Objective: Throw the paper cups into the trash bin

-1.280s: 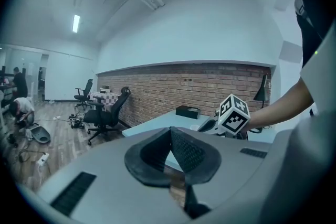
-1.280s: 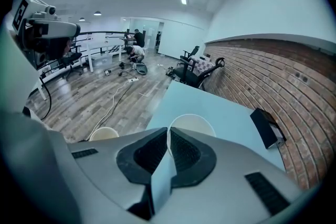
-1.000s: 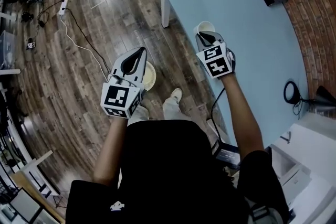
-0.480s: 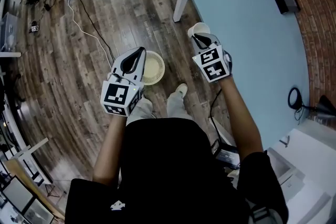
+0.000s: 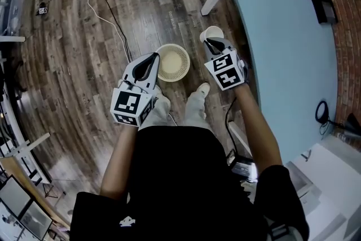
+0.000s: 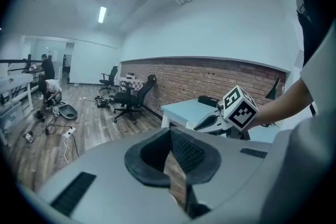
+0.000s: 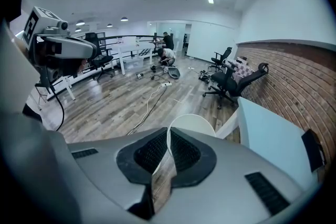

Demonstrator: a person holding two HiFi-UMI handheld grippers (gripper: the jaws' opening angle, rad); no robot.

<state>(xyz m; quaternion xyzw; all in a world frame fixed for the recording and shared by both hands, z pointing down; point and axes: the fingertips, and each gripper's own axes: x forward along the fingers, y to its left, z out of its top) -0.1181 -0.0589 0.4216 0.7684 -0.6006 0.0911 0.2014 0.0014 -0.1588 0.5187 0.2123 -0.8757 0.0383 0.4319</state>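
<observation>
Wood-plank floor runs under the whole scene. Nearest, the person's feet stand on it, with tongs held out on either side. The left tongs have their pads pressed together with nothing between them, and their tip overlaps the near left rim of the trash bin, a round cream basket standing on the floor just ahead of the feet. The right tongs are clamped on the rim of a white paper cup, carried in the air just right of the bin, beside the edge of the pale blue bench. Farther off, a black box sits on the bench, and a white cable trails across the floor.
</observation>
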